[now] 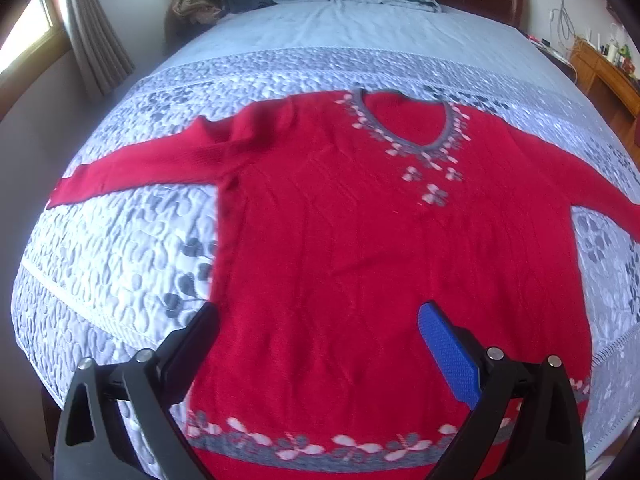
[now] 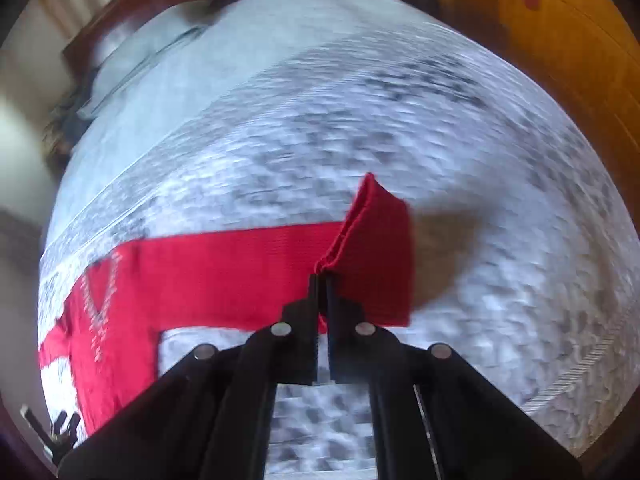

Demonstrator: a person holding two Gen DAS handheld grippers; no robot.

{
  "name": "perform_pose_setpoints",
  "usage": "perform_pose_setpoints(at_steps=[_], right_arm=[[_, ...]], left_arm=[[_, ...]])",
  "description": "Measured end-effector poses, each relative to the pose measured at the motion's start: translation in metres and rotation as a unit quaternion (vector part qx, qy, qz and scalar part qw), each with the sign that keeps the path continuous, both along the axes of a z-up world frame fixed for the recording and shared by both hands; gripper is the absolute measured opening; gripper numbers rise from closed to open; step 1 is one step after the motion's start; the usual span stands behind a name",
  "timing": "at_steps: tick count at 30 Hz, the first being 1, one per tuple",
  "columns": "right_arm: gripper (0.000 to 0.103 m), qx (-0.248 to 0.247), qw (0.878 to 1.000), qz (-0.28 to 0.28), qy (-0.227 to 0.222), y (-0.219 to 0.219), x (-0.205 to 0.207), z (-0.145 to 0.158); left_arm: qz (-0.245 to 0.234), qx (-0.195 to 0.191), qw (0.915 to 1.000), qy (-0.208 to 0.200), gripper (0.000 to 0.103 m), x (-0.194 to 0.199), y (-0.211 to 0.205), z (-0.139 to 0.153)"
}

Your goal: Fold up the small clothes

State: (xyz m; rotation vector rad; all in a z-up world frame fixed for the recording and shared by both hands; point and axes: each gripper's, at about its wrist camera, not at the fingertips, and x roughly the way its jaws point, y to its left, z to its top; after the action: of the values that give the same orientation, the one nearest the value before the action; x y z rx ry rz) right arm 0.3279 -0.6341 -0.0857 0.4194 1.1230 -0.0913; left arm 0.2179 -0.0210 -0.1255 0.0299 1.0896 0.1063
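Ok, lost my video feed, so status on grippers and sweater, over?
Left gripper open above red knitted sweater. Right gripper shut on sleeve cuff, lifted. Sweater otherwise flat on quilted bedspread. Nothing obstructing.

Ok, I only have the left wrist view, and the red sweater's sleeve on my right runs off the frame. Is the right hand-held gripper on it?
Observer: Yes. The right hand-held gripper is shut on the edge of that sleeve's cuff.
Operator: Is the cuff lying flat?
Observer: No. It stands up off the quilt, doubled over at the pinch, with its shadow on the quilt beside it.
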Motion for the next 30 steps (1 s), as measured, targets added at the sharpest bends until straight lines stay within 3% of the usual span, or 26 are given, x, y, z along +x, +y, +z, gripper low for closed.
perform_pose_setpoints(at_steps=[4,8,12,15,16,19,20,24,27,30], right_arm=[[0.002,0.022,0.996,0.082,-0.022,0.105,0.030,0.017],[0.002,0.051,0.986,0.155,-0.025,0.214,0.060,0.015],[0.002,0.046,0.976,0.213,0.002,0.312,0.079,-0.009],[0.003,0.040,0.971,0.234,0.038,0.353,0.086,-0.041],[0.008,0.036,0.969,0.239,0.044,0.360,0.083,-0.045],[0.021,0.046,0.970,0.233,0.046,0.352,0.073,-0.051],[0.021,0.052,0.972,0.225,0.042,0.343,0.070,-0.051],[0.021,0.063,0.980,0.190,0.016,0.293,0.042,-0.042],[0.021,0.028,0.984,0.174,0.007,0.258,0.015,-0.047],[0.021,0.044,0.987,0.153,-0.004,0.231,-0.009,-0.060]], left_arm=[[0.020,-0.004,0.9998,-0.007,0.099,0.001,0.033,0.006],[0.033,0.002,0.9993,-0.020,0.099,0.002,0.061,0.011],[0.041,-0.002,0.9989,-0.022,0.099,0.004,0.078,0.012],[0.040,-0.007,0.9990,-0.018,0.099,0.008,0.084,0.011],[0.038,-0.009,0.9991,-0.016,0.099,0.010,0.083,0.010],[0.024,-0.022,0.9994,-0.011,0.099,0.019,0.075,0.006],[0.018,-0.029,0.9994,-0.008,0.099,0.023,0.069,0.005],[-0.036,-0.119,0.9921,0.011,0.099,0.052,0.027,0.000],[-0.086,-0.197,0.9757,0.040,0.099,0.085,-0.022,-0.008],[-0.127,-0.267,0.9515,0.084,0.099,0.123,-0.078,-0.022]])
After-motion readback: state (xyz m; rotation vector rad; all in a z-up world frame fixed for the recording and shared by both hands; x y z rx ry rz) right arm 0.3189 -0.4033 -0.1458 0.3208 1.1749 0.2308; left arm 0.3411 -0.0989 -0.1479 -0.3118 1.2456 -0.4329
